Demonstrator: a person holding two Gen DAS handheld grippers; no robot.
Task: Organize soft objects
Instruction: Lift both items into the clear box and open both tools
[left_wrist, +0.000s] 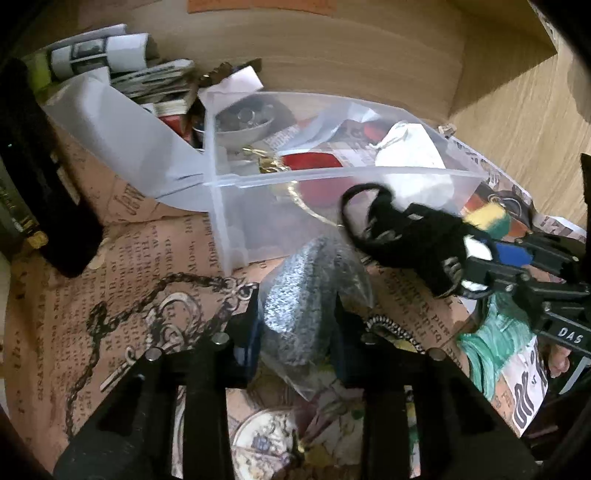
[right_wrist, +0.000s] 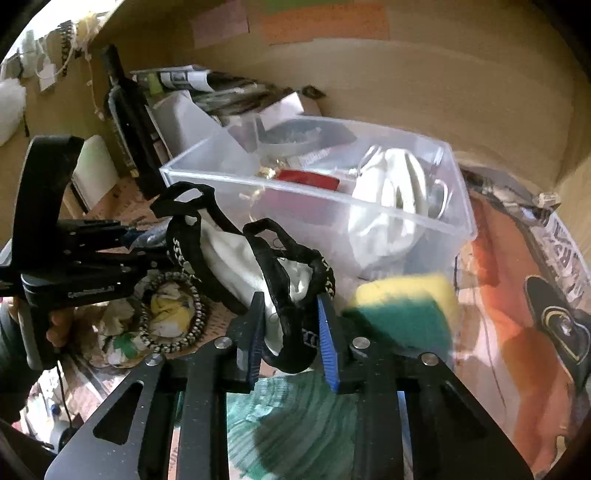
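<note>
Black strappy fabric piece with white lining (right_wrist: 291, 295) is pinched between the blue-padded fingers (right_wrist: 327, 332) of the right claw (right_wrist: 291, 332); jaws narrowed onto it, straps looping up toward the far side. In the left wrist view the same black piece (left_wrist: 406, 236) hangs from the right claw (left_wrist: 476, 266), just in front of the near wall of the clear plastic bin (left_wrist: 236, 206).

Left claw (left_wrist: 295, 317): jaws closed partway on a grey glittery pouch in clear wrap (left_wrist: 299, 310); both fingers touch its sides. From the right wrist view the left claw (right_wrist: 147, 240) shows only side-on at left.

Yellow and green sponge (right_wrist: 402, 310) sits just right of the right claw, near the bin (right_wrist: 458, 206); blurred. Bin contents: white cloth bag (right_wrist: 388, 206) at right, red flat item (right_wrist: 306, 181) at centre, a bowl (left_wrist: 240, 129) at the far side.

Bench (left_wrist: 147, 266) is covered in printed newspaper-style sheet. A beaded bracelet ring (right_wrist: 173, 314) lies on it left of the right claw. Green knit item (right_wrist: 295, 424) lies below the right claw, near edge.
</note>
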